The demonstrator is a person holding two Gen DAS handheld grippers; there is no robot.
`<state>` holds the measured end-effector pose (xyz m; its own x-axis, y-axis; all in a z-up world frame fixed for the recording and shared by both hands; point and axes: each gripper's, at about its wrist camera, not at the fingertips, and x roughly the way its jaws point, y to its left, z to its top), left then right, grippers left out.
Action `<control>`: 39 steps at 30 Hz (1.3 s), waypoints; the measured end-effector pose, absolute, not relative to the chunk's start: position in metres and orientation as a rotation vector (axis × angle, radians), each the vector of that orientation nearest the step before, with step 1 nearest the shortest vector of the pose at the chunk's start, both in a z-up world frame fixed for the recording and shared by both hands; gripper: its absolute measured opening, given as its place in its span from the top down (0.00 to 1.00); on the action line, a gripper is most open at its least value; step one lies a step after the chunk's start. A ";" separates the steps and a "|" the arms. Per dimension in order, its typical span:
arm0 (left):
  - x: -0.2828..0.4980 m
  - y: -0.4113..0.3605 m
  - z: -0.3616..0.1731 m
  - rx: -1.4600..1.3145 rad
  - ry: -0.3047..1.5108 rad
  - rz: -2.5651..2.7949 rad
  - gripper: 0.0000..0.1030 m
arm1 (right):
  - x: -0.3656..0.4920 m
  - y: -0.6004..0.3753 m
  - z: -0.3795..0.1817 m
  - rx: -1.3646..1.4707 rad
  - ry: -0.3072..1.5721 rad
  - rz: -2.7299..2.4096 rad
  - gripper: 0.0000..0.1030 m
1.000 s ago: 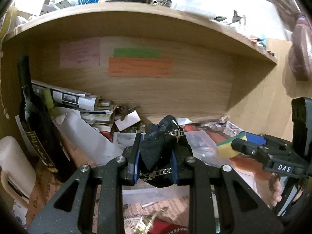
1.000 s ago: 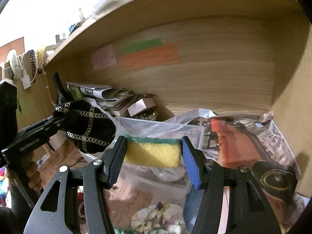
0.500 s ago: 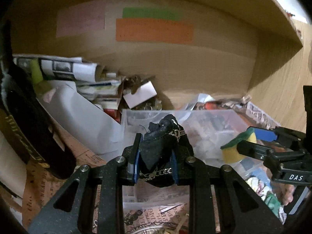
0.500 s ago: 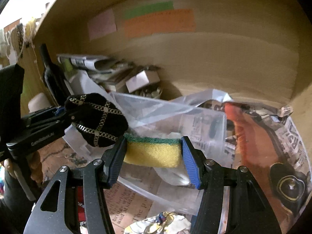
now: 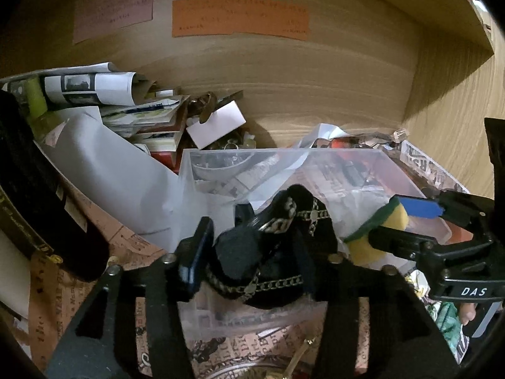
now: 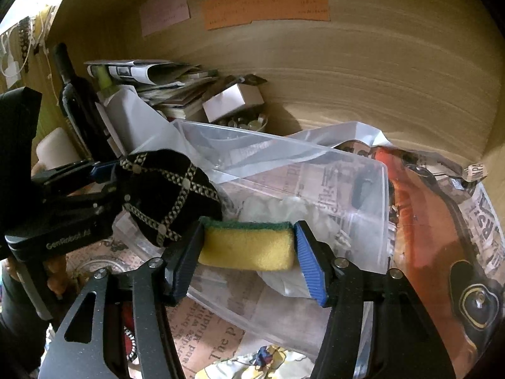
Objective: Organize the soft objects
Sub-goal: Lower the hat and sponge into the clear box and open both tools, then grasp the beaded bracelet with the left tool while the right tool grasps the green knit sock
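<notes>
Black fabric pouch (image 5: 268, 252), crossed by metallic chain trim with small studs, bunched and held above the near edge of a clear plastic bin (image 6: 363, 195). Yellow sponge (image 6: 246, 246) with a green scouring layer on top, lying level, held just beside the pouch over the same bin.

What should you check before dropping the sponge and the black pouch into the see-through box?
1. Right gripper shut on the sponge: ok, pressed at both ends.
2. Left gripper shut on the black pouch: ok, though its jaws look wider apart.
3. Sponge over the clear box: ok, it hangs above the open top.
4. Pouch over the box: ok, at its near left edge.
5. Room inside: ok, only a crumpled plastic bag shows there.
6. Pouch's chain free of the jaws: cannot tell.
</notes>
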<state>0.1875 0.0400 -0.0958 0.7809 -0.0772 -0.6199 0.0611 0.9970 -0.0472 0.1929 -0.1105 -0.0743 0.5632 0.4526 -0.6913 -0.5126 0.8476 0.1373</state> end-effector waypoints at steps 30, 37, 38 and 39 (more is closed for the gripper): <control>0.043 0.018 -0.063 -0.050 0.544 -0.107 0.02 | 0.072 -0.163 -0.031 -0.069 0.574 0.495 0.16; 0.037 0.009 -0.103 -0.084 0.673 -0.138 0.02 | 0.055 -0.162 -0.066 -0.044 0.686 0.524 0.16; 0.036 0.008 -0.109 -0.089 0.691 -0.145 0.02 | 0.054 -0.160 -0.071 -0.044 0.709 0.536 0.16; 0.035 0.006 -0.113 -0.092 0.701 -0.149 0.02 | 0.052 -0.159 -0.076 -0.046 0.722 0.540 0.16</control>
